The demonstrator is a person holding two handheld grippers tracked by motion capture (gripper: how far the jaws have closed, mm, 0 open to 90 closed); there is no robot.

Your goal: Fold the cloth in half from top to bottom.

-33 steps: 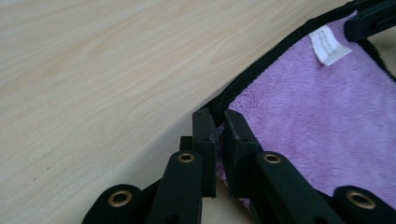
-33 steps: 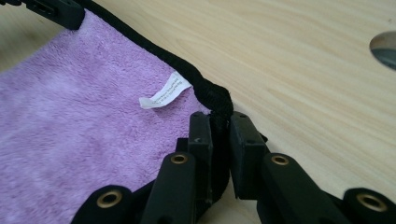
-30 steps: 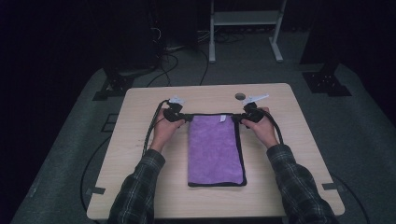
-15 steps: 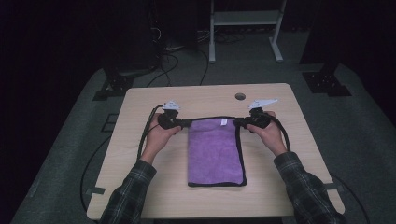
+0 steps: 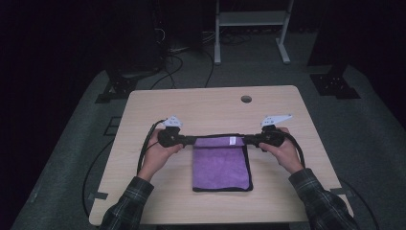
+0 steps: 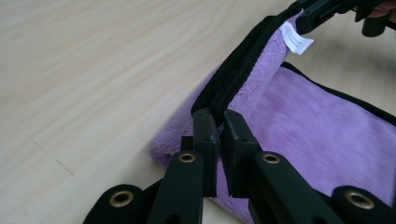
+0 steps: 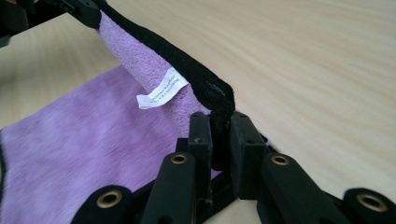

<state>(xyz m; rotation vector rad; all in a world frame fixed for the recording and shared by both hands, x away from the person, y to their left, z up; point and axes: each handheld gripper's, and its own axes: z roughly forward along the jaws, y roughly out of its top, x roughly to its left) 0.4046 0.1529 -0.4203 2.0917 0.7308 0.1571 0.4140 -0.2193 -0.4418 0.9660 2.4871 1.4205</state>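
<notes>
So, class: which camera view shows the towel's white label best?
The right gripper view: the label is close and faces the camera, hanging under the towel's black edge. The left gripper view shows it farther off; the high view shows a tiny white fleck.

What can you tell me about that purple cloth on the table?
The cloth is a fluffy purple towel with a black sewn border and a small white label near its far edge. It looks folded into a rectangle and lies on the wooden table. Its far edge is lifted and stretched taut, with the left gripper shut on one corner and the right gripper on the other.
</notes>
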